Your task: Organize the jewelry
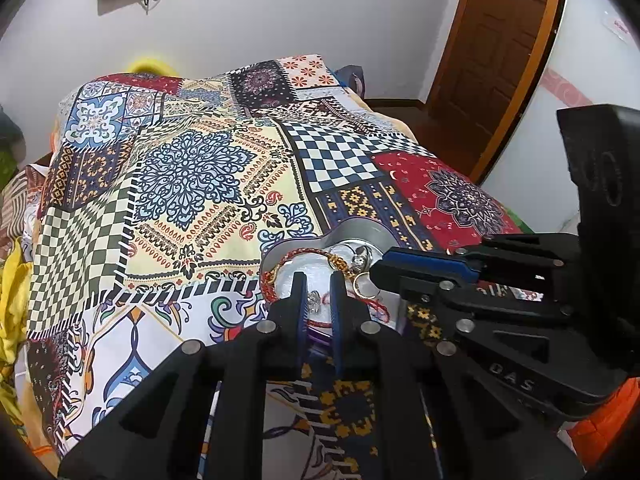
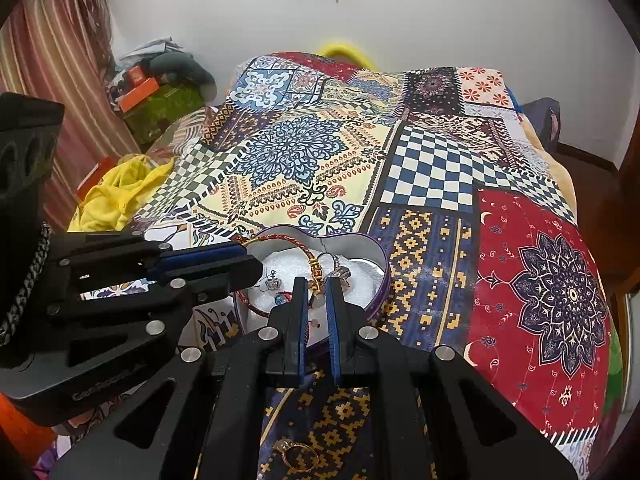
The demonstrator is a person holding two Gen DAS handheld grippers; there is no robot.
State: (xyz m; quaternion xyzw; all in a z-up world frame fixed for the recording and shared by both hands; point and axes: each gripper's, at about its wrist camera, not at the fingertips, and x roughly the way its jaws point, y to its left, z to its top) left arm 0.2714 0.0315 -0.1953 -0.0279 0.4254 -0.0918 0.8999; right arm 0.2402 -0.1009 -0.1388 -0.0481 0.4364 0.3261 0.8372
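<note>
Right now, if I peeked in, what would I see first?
The bright patchwork bedspread fills the bed. Near its front edge sits a heart-shaped tin holding a red and gold bracelet and small trinkets, with both grippers, left and right, poking in. A gold ring lies loose on the cloth in front.

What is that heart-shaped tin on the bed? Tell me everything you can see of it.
The heart-shaped tin is an open metal box, purple outside and silvery inside, with no lid in view. It sits flat on the patchwork bedspread. White padding lines its floor. Inside lie a red-and-gold braided bracelet, a crown-shaped charm, a silver ring and a thin red cord. Both grippers' tips hover at the tin; whether they touch it is unclear.
</note>
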